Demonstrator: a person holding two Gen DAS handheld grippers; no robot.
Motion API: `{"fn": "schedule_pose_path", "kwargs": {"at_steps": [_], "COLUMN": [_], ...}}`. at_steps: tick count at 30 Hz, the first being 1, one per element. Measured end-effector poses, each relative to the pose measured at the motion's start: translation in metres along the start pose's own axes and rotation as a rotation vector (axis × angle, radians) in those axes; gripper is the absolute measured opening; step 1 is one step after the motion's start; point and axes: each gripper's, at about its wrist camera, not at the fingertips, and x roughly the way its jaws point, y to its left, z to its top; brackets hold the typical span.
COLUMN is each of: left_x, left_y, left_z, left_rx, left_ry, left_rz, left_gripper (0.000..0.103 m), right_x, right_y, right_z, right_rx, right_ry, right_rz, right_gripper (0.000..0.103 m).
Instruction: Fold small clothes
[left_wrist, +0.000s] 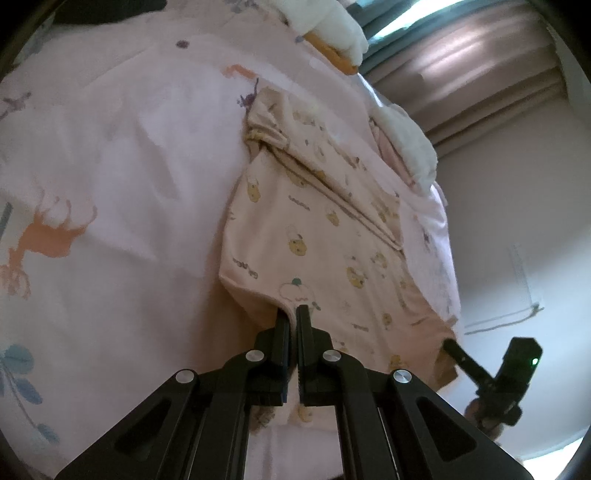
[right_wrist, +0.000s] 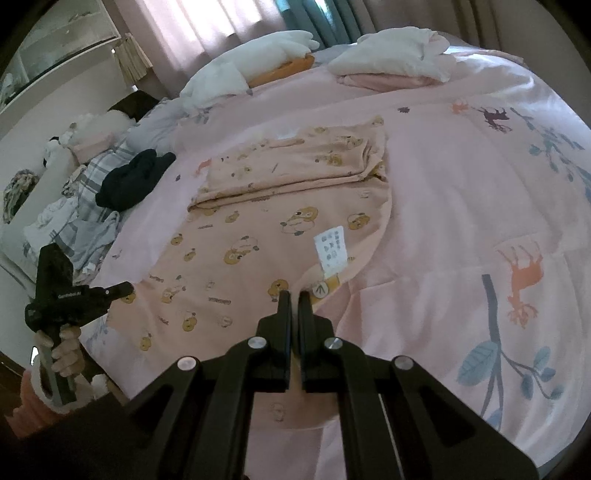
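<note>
- The left gripper (left_wrist: 293, 314) is clamped on the near hem of the bear-print baby garment (left_wrist: 317, 236), and the right gripper (right_wrist: 294, 297) is pinched on the same hem beside the white care label (right_wrist: 330, 251). Both hold only a thin bite of cloth.
- The garment lies ahead of both grippers on the pink animal-print quilt (right_wrist: 461, 206), its far part already folded over into a band.
- Likely slip: with so little fabric between the pads, a quick lift could pull one corner free (the cloth looks soft and stretchy), and the fold would land crooked.
- Uneven travel of the two grippers would skew the hem against the folded band beyond them.
- Dragging low could rumple the quilt or undo the far fold.
- The label may flip out and sit inside the crease.
</note>
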Motion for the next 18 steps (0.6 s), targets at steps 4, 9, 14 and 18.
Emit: {"fn": "schedule_pose_path", "kwargs": {"at_steps": [4,9,14,18], "left_x": [-0.002,-0.003,-0.007,-0.006], "left_y": [-0.004,-0.012,-0.027,-0.038], "left_z": [-0.001,-0.004,-0.012,-0.014], "left_rx": [0.033,0.073,0.169,0.24], "left_ry": [-0.014,-0.029,-0.086,-0.103], "left_rz": [0.014,0.056,0.177,0.217], "left_gripper": [0.001,0.001,0.001,0.001], "right_x": [0.001,0.001,0.003,0.003], "right_y": [0.0,-0.002,-0.004,-0.004], "right_z": [-0.003,-0.004,-0.005,-0.006], "right_rx": [0.002,0.011,0.016,0.007], "right_ry": [0.012,0.016,0.022,0.018], "right_rz": [-0.011,-0.006,-0.015,-0.037], "right_gripper": [0.004,0.004,0.004,0.004]}}
